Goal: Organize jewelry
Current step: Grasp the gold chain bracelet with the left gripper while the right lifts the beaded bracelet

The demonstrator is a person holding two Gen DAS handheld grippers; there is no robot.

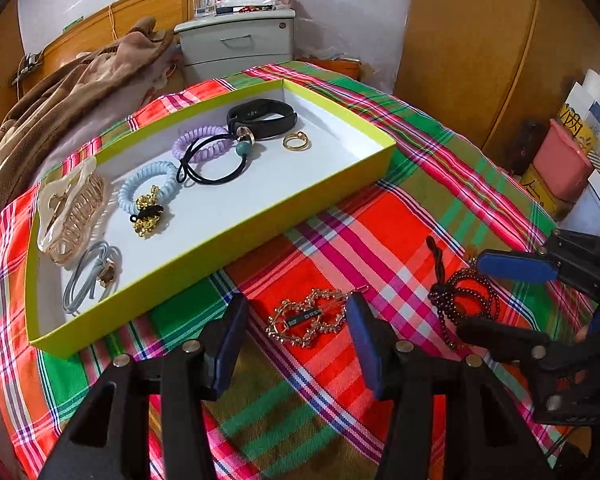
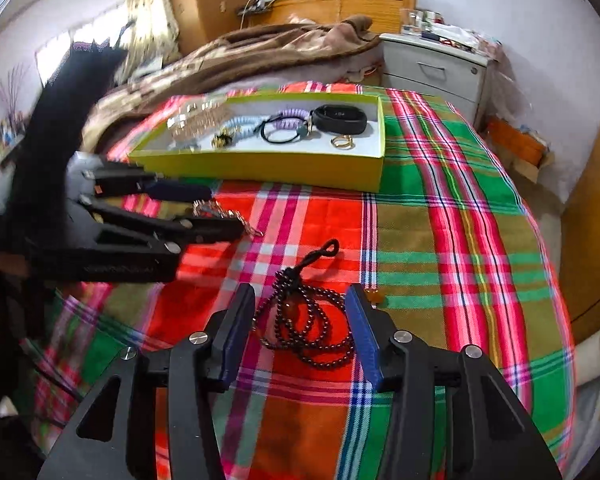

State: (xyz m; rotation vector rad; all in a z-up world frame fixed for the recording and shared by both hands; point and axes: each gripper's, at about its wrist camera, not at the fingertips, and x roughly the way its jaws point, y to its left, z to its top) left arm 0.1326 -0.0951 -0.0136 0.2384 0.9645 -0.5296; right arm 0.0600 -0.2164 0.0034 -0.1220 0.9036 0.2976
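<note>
A yellow-green box (image 1: 308,196) (image 2: 260,166) on the plaid cloth holds hair ties, a claw clip (image 1: 72,210), a black band (image 1: 260,118) and a gold ring (image 1: 296,142). A gold chain piece (image 1: 306,318) with a black tag lies on the cloth between the fingers of my open left gripper (image 1: 296,318); it also shows in the right wrist view (image 2: 228,214). A dark beaded bracelet (image 2: 308,324) (image 1: 464,298) with a black cord lies between the fingers of my open right gripper (image 2: 300,312), which also shows in the left wrist view (image 1: 496,296).
The plaid cloth (image 1: 380,240) covers a bed. A brown blanket (image 1: 60,92) lies at the back left. A grey drawer unit (image 1: 240,40) stands behind. Pink and yellow boxes (image 1: 564,168) sit at the right, beside a wooden wardrobe (image 1: 480,40).
</note>
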